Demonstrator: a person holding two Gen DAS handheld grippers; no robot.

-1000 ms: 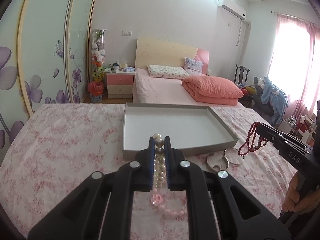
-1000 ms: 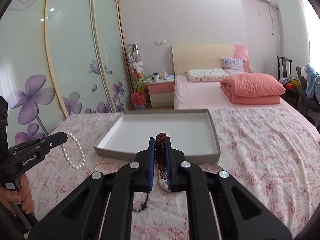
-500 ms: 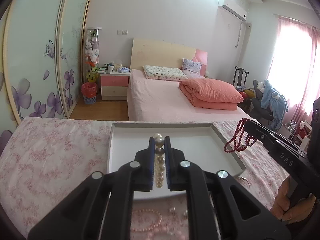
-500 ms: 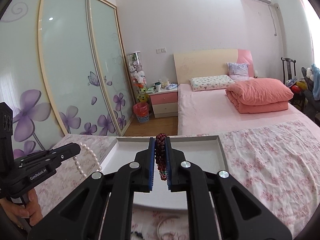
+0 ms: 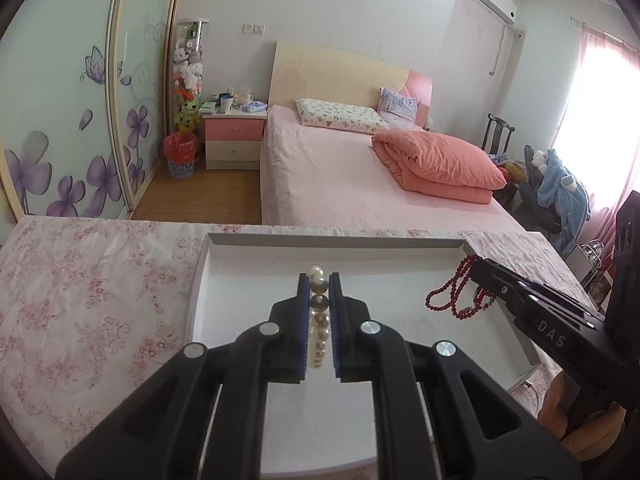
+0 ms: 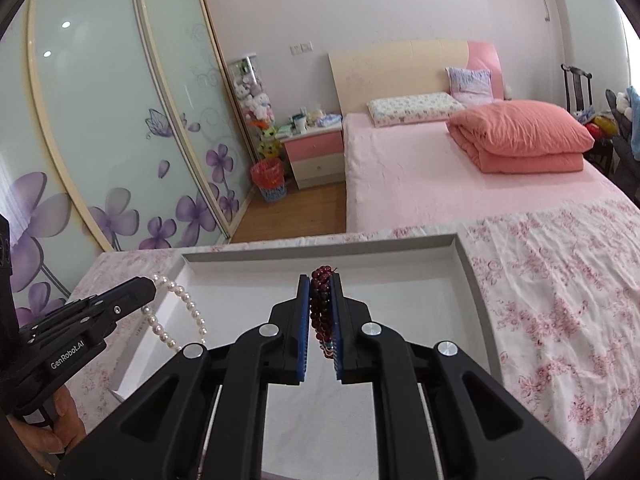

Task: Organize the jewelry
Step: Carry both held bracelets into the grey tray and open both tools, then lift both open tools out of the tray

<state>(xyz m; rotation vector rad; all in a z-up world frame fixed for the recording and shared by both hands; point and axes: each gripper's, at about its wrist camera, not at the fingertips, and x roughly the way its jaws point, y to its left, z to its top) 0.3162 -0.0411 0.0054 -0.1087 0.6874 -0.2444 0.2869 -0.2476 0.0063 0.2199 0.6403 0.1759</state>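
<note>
Pearl strand [image 5: 319, 320], round glossy beads, runs lengthwise between our left gripper [image 5: 319, 286] pads, clamped. Our right gripper [image 6: 319, 286] is clamped on the dark red bead strand [image 6: 321, 312], also lengthwise. Both hang over the shallow grey-rimmed tray [image 5: 340, 240] on the floral cloth [image 5: 88, 300]. A second ago they were before the tray.

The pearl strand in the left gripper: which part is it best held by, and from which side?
As shown: the left gripper pinches a short run of the pearl strand across its thickness, one pad on each side, coming from above. The strand is limp, so the rest hangs in a free loop below the fingers over the white tray. Gripping one section probably keeps the loop from tangling.
</note>
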